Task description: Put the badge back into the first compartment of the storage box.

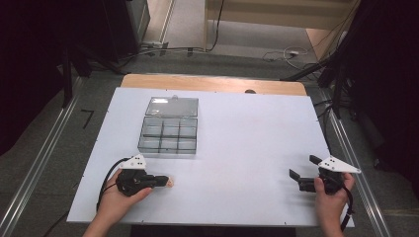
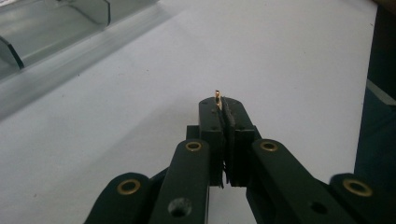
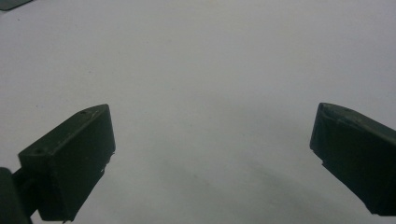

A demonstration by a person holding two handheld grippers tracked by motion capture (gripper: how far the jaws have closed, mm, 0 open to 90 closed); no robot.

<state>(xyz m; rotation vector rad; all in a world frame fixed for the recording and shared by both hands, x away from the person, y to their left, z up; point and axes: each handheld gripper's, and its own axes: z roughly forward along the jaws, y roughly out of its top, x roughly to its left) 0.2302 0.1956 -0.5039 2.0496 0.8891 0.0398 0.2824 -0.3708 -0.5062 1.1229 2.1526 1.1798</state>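
Held thing: a small thin piece (image 2: 217, 96), gold or copper in colour, stood edge-on between the tips of the left gripper; in the high view it showed as a pale pinkish speck (image 1: 170, 182) at the gripper's tip. Its exact kind could not be told.
Where it was: at the near left part of the white table (image 1: 247, 148), in front of the clear box and apart from it, just above or on the white surface.
Left gripper (image 1: 165, 181): its jaws were pressed together on the small piece, with no gap visible between the pads (image 2: 229, 126); only the piece's top edge stuck out past them. A hand (image 1: 116, 200) held the gripper low over the table.
Right gripper (image 1: 302, 173): its jaws stood wide apart with nothing between them, over bare white table at the near right; a hand (image 1: 332, 197) held it.
Clear box (image 1: 169, 135): a transparent plastic organiser with its lid (image 1: 172, 106) folded back flat behind it; its near wall (image 2: 70, 60) lay at the upper left of the left gripper view.
Counts: one small piece, one box, six compartments in two rows of three, two grippers, two hands.
Compartment contents: too small to tell.
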